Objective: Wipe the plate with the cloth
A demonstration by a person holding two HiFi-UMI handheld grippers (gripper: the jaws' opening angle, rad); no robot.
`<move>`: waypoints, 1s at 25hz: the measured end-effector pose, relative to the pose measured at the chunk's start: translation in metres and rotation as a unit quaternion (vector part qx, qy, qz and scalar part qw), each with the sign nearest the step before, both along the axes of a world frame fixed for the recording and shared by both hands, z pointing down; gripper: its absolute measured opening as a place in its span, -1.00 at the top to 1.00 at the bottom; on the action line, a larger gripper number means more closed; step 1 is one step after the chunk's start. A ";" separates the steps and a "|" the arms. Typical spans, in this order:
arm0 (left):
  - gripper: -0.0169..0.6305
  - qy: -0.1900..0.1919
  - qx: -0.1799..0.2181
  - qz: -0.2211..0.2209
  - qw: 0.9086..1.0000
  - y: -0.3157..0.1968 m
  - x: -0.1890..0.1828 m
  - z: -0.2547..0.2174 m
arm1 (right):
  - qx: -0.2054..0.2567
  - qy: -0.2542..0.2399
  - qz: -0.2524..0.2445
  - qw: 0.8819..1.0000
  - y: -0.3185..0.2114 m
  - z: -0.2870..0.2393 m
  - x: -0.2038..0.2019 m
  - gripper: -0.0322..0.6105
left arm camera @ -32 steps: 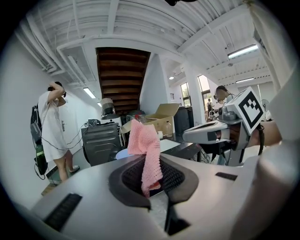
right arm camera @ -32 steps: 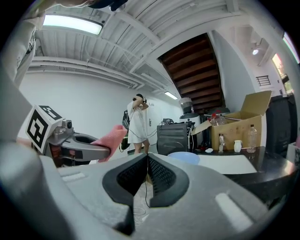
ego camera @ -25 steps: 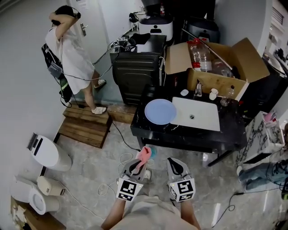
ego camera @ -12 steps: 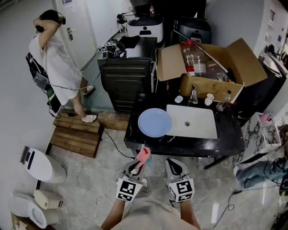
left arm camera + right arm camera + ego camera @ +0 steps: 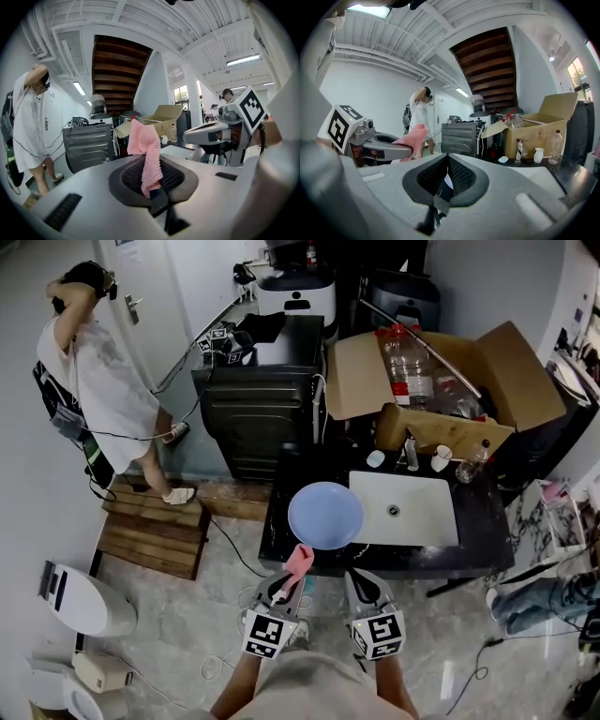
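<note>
While the left gripper (image 5: 284,589) is clamping its fingers on the lower end of the pink cloth (image 5: 299,562), the knitted fabric is standing up out of the pads and flopping over at the top. It is looking soft, light and limp, so it is likely to be bunching and dragging rather than sliding, and the low grip on one end is leaving a free flap to press flat on the dish. The right gripper (image 5: 363,585) is holding its fingers drawn together with nothing between them. Both are hovering just off the front edge of the counter (image 5: 478,526), towards its left end. The plate (image 5: 325,515) is lying flat near the counter's front left corner, its right rim reaching the white sink (image 5: 412,512). It is looking rigid, smooth and probably slippery and breakable, so I am judging that the free gripper should be steadying it at the near rim while the cloth is working the face. Counting: one plate, one cloth, two grippers and one sink, while along the back edge two small white cups (image 5: 375,458) and one clear bottle (image 5: 475,465) are standing beside the tap (image 5: 411,454).
</note>
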State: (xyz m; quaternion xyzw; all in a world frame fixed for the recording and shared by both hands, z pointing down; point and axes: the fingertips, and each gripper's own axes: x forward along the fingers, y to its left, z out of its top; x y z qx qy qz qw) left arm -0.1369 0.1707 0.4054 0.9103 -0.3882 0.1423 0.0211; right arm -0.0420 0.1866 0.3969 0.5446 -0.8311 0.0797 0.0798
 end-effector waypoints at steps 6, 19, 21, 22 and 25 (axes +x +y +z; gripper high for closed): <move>0.84 0.004 0.001 0.013 1.000 -0.047 -0.008 -0.002 | -0.002 0.003 0.015 1.000 -0.046 -0.001 -0.008 0.88; 0.84 0.021 -0.003 0.051 0.998 -0.122 -0.022 0.007 | -0.010 0.015 0.049 0.999 -0.110 0.006 -0.031 0.88; 0.84 0.023 -0.005 0.056 0.998 -0.127 -0.020 0.009 | -0.014 0.016 0.056 0.998 -0.113 0.009 -0.030 0.88; 0.84 0.023 -0.006 0.060 0.998 -0.129 -0.018 0.010 | -0.016 0.017 0.059 0.998 -0.114 0.010 -0.029 0.88; 0.84 0.022 -0.010 0.071 0.997 -0.135 -0.011 0.015 | -0.018 0.017 0.072 0.997 -0.118 0.011 -0.023 0.88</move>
